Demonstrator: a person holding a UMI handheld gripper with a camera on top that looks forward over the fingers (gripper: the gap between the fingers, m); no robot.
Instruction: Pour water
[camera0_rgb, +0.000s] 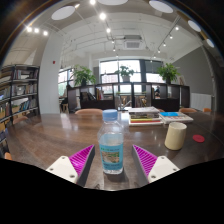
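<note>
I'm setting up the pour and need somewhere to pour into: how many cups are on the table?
1: a pale cup beyond the right finger of the tongs, right of the water bottle. Others may be hidden.

The clear plastic water bottle with a blue label (112, 144) stands upright between the open fingers (159, 164) of the gripper (113, 160), with a gap at either side. To its right, the cream cylindrical cup (175, 136) stands well apart, leaving a bare passage of brown wooden surface (55, 135) between them. The stack of books (146, 117) lies farther back. Left of the bottle, the surface is open.
</note>
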